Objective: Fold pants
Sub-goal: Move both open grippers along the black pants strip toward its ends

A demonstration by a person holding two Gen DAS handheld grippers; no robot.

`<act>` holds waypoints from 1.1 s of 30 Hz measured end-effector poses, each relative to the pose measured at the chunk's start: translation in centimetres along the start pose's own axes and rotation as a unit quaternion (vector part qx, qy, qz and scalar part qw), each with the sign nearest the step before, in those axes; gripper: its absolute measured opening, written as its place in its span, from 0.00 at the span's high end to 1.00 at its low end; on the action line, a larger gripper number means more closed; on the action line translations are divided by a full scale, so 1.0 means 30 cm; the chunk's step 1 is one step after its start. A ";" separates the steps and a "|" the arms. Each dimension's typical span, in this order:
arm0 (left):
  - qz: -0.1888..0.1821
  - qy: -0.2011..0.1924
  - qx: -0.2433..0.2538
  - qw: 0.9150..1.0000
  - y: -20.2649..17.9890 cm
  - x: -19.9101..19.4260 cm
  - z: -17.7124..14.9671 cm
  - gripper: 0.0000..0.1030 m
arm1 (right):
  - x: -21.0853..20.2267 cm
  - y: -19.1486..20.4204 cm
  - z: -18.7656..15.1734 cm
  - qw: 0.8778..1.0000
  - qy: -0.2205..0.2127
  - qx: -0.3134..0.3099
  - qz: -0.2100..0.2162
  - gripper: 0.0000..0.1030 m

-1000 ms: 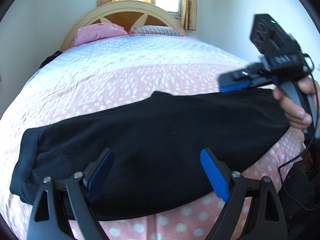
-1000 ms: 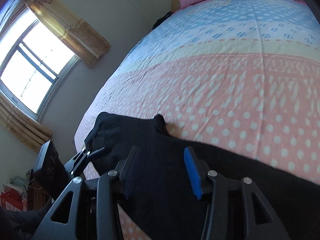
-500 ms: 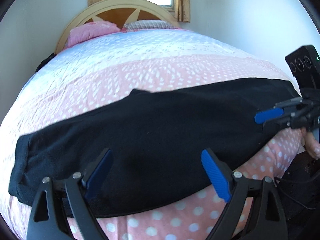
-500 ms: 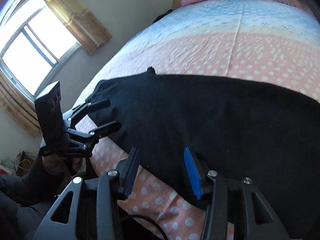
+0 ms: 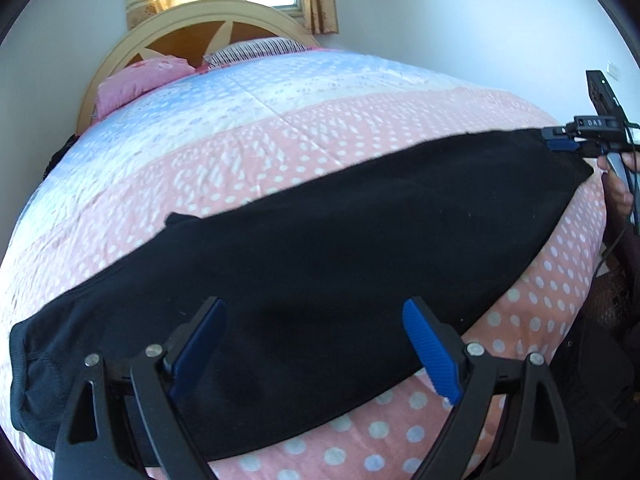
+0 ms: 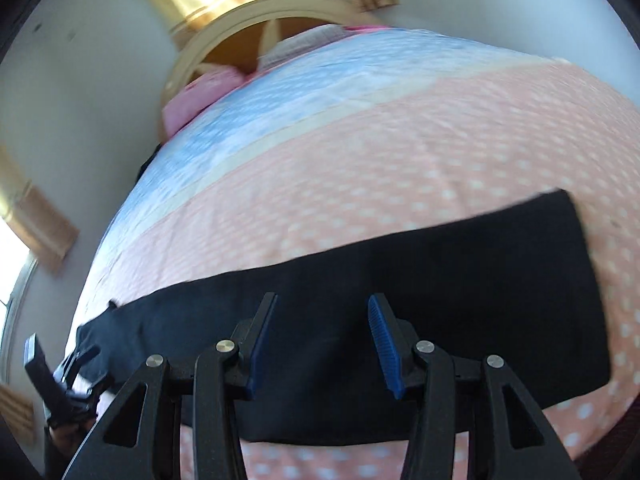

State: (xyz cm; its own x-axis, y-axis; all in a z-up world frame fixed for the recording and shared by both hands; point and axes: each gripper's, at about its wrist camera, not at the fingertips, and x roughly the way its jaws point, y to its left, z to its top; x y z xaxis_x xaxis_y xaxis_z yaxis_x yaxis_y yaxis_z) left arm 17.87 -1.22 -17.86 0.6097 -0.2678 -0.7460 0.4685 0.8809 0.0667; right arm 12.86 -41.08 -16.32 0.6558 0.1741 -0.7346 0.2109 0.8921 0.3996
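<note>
Black pants [image 6: 400, 300] lie flat in a long band across the bed's [image 6: 400, 152] near edge, the right gripper [image 6: 320, 344] poised above them with jaws apart, the left gripper [image 6: 76, 372] at the band's near-left corner end.

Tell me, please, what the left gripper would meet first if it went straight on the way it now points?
Most likely the black pants: the open left gripper points at their wide middle, spread flat on the dotted bedspread. How far above the cloth it hangs is unclear.
</note>
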 end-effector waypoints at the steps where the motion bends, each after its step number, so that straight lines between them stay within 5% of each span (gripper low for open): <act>1: 0.000 0.009 0.004 1.000 -0.015 0.007 -0.004 0.10 | 0.013 -0.027 0.004 1.000 0.002 0.004 0.005 0.53; 3: 0.004 0.010 0.009 1.000 -0.030 0.011 0.001 0.10 | 0.018 -0.080 0.017 0.999 -0.011 0.015 0.036 0.53; 13: 0.001 -0.008 0.024 1.000 -0.115 -0.014 0.036 0.09 | -0.070 -0.046 0.027 0.997 -0.037 0.020 0.062 0.53; 18: 0.010 -0.003 0.029 1.000 -0.137 0.011 0.046 0.09 | -0.057 0.100 -0.088 0.992 0.022 -0.053 0.110 0.53; 22: 0.008 0.001 0.027 1.000 -0.148 0.017 0.049 0.09 | -0.027 0.203 -0.164 0.989 0.037 -0.134 0.051 0.53; 24: 0.005 -0.001 0.026 1.000 -0.141 0.009 0.051 0.09 | -0.042 0.208 -0.158 0.989 0.047 -0.133 0.054 0.53; 26: 0.004 -0.004 0.025 1.000 -0.138 0.005 0.055 0.09 | -0.082 0.179 -0.142 0.991 0.029 -0.109 0.073 0.53; 33: 0.008 -0.039 0.012 0.999 -0.129 -0.034 0.077 0.09 | -0.228 -0.034 -0.038 0.996 -0.077 -0.006 0.042 0.53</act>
State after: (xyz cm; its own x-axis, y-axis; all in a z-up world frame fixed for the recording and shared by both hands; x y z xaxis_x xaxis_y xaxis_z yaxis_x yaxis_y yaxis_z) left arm 16.92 -5.25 -15.84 0.6647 -0.2838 -0.6912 0.4725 0.8762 0.0946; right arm 7.32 -42.71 -12.32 0.7740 0.1830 -0.6061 0.1427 0.8823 0.4485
